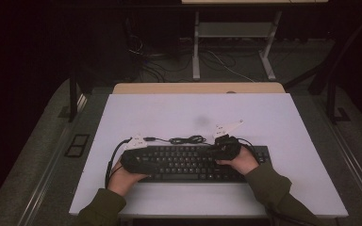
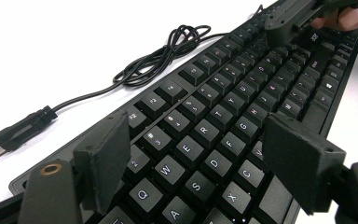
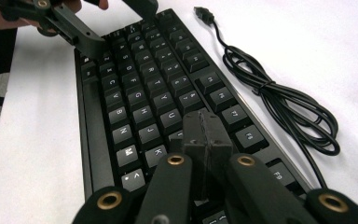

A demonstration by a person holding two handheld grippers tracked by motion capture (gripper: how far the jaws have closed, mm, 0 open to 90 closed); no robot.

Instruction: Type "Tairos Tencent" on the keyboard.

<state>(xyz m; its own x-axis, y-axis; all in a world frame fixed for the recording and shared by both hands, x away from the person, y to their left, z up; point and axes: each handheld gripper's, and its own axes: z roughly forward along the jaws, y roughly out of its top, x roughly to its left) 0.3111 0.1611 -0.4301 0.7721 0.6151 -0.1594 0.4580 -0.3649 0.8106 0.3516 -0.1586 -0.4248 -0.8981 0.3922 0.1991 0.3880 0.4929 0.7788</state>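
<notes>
Keyboard (image 2: 223, 121) lies beneath both grippers' jaws.

1. The left gripper (image 2: 193, 161) hangs low over the black keyboard (image 2: 242, 107), jaws spread apart above the letter keys
2. A coiled cable (image 2: 163, 56) lies on the white worktop (image 2: 51, 42)
3. The right gripper (image 2: 286, 21) rests on the keyboard's far end

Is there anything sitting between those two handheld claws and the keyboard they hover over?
Nothing visible. The left gripper holds its jaws open right above the keyboard letter keys, and the right gripper has its jaws shut just over the keys. The coiled cable lies behind the keyboard, out of the way.
</notes>
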